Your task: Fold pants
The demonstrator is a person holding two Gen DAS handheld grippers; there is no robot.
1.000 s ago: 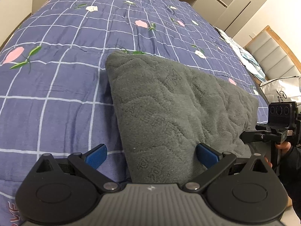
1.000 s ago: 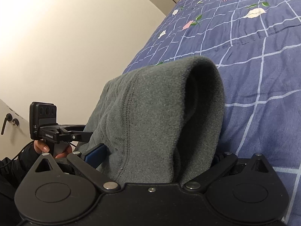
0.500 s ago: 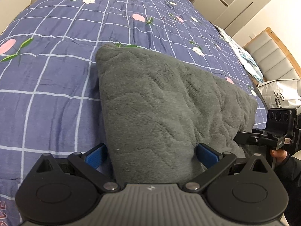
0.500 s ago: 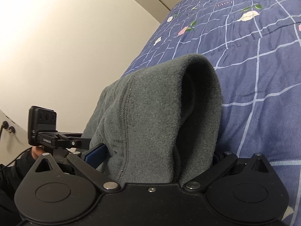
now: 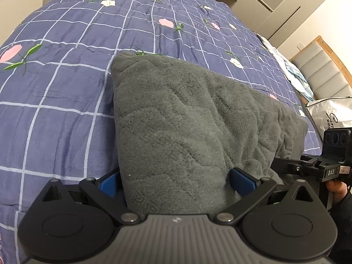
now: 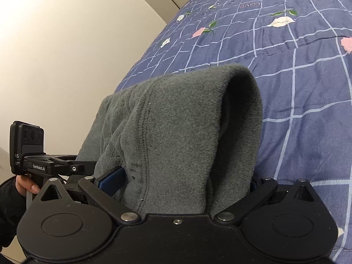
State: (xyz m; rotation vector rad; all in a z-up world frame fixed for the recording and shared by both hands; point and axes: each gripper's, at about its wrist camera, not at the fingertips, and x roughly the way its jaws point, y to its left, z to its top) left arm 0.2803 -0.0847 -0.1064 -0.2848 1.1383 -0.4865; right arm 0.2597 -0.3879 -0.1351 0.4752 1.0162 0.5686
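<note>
The grey fleece pants (image 5: 187,127) lie folded in a thick bundle on the blue checked bedspread (image 5: 66,88). My left gripper (image 5: 176,182) straddles one end of the bundle, its blue pads wide apart with the cloth between them. My right gripper (image 6: 184,180) straddles the other end of the pants (image 6: 176,132), where a rolled fold bulges up; its right pad is hidden by cloth. The jaws stand wide on both. Each gripper shows in the other's view: the right one (image 5: 325,167), the left one (image 6: 44,165).
The bedspread with pink and white flowers (image 6: 286,55) stretches ahead. A pale wall (image 6: 77,44) stands at the bed's left side. A padded headboard (image 5: 319,70), a pillow (image 5: 294,74) and a white bag (image 5: 330,114) are at the far right.
My left gripper has slid in over the bundle's end, so the cloth now fills the gap between its pads. The right gripper has kept its place around the other end.
</note>
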